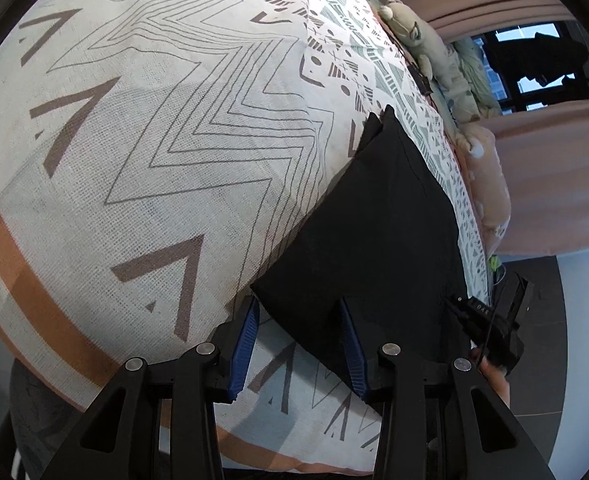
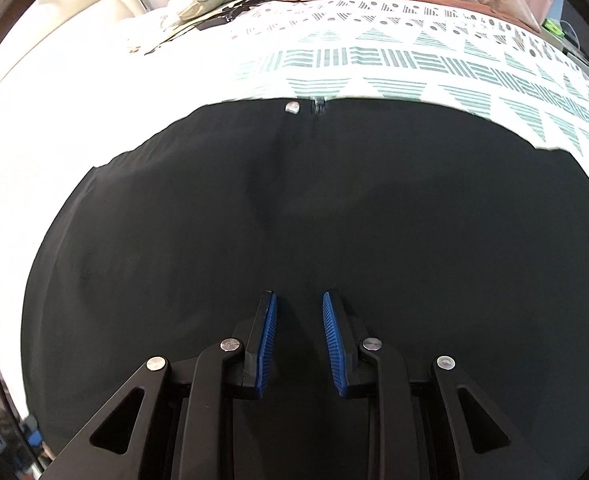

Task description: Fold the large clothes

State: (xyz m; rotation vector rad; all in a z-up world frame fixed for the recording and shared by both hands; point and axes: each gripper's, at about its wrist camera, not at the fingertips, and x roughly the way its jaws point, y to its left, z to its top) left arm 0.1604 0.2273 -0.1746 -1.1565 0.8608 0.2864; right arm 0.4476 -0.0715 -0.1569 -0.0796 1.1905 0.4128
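Left wrist view: the left gripper point(image 1: 300, 344) has its jaws spread wide, straddling the near corner of the black trousers point(image 1: 378, 224), which lie flat at lower right on the patterned bedspread point(image 1: 134, 140). That corner seems the intended pickup edge; bare bedspread fills the upper left.

Right wrist view: the right gripper point(image 2: 299, 340) hovers over the trousers' middle, jaws parted and holding nothing. The waistband button point(image 2: 293, 107) marks the far edge at top centre, with open bedspread beyond.
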